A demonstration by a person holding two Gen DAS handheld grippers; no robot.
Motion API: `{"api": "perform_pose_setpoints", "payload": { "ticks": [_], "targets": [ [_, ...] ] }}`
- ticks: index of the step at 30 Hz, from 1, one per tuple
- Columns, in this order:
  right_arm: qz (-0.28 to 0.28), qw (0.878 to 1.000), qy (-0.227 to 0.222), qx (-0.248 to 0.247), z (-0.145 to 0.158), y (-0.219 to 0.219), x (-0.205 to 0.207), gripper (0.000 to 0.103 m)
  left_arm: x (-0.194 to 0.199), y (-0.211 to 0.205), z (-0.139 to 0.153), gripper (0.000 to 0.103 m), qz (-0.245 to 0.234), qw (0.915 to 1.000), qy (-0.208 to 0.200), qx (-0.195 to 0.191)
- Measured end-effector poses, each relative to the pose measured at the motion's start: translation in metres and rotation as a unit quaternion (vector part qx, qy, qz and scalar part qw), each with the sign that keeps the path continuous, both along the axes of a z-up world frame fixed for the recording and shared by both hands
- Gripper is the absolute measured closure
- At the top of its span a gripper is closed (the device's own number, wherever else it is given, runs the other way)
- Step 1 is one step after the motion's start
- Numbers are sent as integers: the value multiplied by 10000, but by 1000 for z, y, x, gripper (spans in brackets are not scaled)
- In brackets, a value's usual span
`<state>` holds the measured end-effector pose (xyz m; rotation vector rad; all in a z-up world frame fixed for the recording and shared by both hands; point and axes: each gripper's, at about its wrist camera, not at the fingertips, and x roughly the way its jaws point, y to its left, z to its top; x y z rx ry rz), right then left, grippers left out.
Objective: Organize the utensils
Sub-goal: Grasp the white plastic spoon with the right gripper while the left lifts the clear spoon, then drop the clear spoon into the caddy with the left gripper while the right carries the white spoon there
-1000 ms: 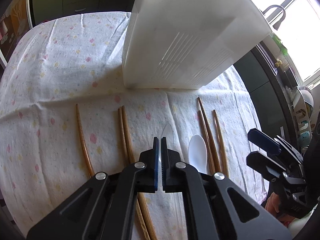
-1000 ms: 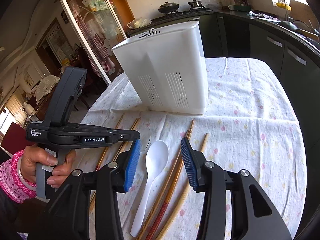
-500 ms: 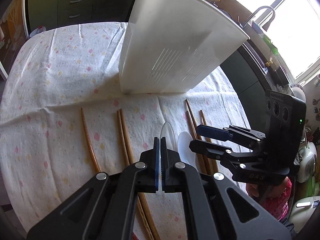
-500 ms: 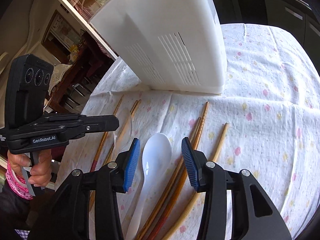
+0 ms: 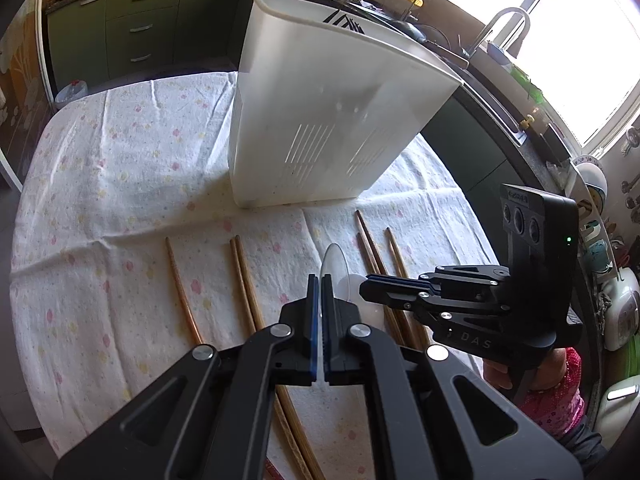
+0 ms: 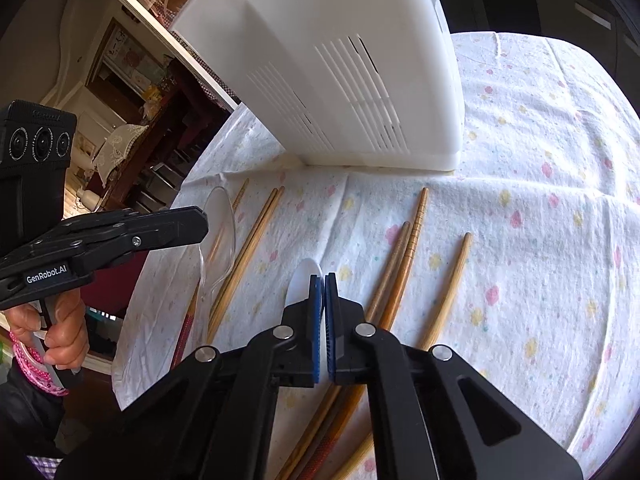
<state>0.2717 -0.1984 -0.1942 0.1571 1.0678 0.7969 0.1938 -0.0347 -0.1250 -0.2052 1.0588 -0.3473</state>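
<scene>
My left gripper (image 5: 321, 280) is shut on a clear plastic spoon (image 5: 334, 258) and holds it above the cloth; the spoon also shows in the right wrist view (image 6: 219, 236). My right gripper (image 6: 323, 280) is shut on a white plastic spoon (image 6: 305, 280), whose bowl sticks out past the pads, low over the cloth. In the left wrist view the right gripper (image 5: 368, 286) covers most of the white spoon (image 5: 350, 286). Several wooden chopsticks (image 5: 244, 276) (image 6: 414, 228) lie on the cloth in front of a tall white slotted utensil holder (image 5: 328, 120) (image 6: 352, 80).
The round table carries a white flowered cloth (image 5: 120, 184). Dark green cabinets (image 5: 120, 28) stand behind it, and a counter with a sink and tap (image 5: 504, 24) runs along the right. The table edge (image 6: 132, 320) drops off at the left in the right wrist view.
My right gripper has closed on the white spoon. My left gripper has risen with the clear spoon still in it. The holder looks farther off in the left wrist view.
</scene>
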Motion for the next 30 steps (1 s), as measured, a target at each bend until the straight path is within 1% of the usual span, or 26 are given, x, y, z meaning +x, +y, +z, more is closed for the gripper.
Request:
{"api": "perform_pose_setpoints", "payload": {
  "ticks": [3, 5, 8, 11, 14, 17, 19, 21, 23, 25, 27, 29, 30],
  "targets": [
    [-191, 9992, -302, 156, 21, -11, -12, 100, -4, 0, 7, 102, 10, 9999, -129, 24],
    [-357, 9974, -578, 257, 39, -20, -21, 100, -7, 0, 18, 102, 10, 9996, -278, 37],
    [-596, 9924, -999, 396, 66, -33, -34, 100, -12, -1, 40, 102, -5, 9984, -572, 42],
    [-882, 9836, -1496, 487, 92, -45, -50, 100, -17, -1, 70, 102, 7, 9954, -959, 27],
    [-1136, 9724, -1954, 573, 115, -59, -62, 100, -19, -1, 107, 102, 81, 9889, -1482, 74],
    [-1269, 9651, -2201, 639, 130, -67, -73, 100, -14, 0, 143, 102, 237, 9781, -2062, 154],
    [-1336, 9614, -2319, 636, 138, -75, -80, 100, -7, -2, 164, 102, 371, 9678, -2477, 236],
    [-1372, 9595, -2383, 619, 144, -79, -80, 100, 0, -3, 183, 102, 554, 9538, -2928, 392],
    [-1407, 9590, -2382, 620, 146, -85, -81, 100, 5, -7, 198, 102, 704, 9366, -3378, 616],
    [-1469, 9582, -2373, 631, 144, -91, -81, 100, 8, -11, 209, 102, 869, 9156, -3825, 887],
    [-1525, 9576, -2359, 642, 143, -96, -80, 100, 14, -16, 215, 102, 987, 8950, -4191, 1163],
    [-1568, 9570, -2357, 639, 141, -99, -79, 100, 20, -20, 216, 102, 1054, 8806, -4408, 1384],
    [-1588, 9564, -2365, 644, 142, -101, -79, 100, 24, -22, 215, 102, 1082, 8763, -4462, 1461]
  ]
}}
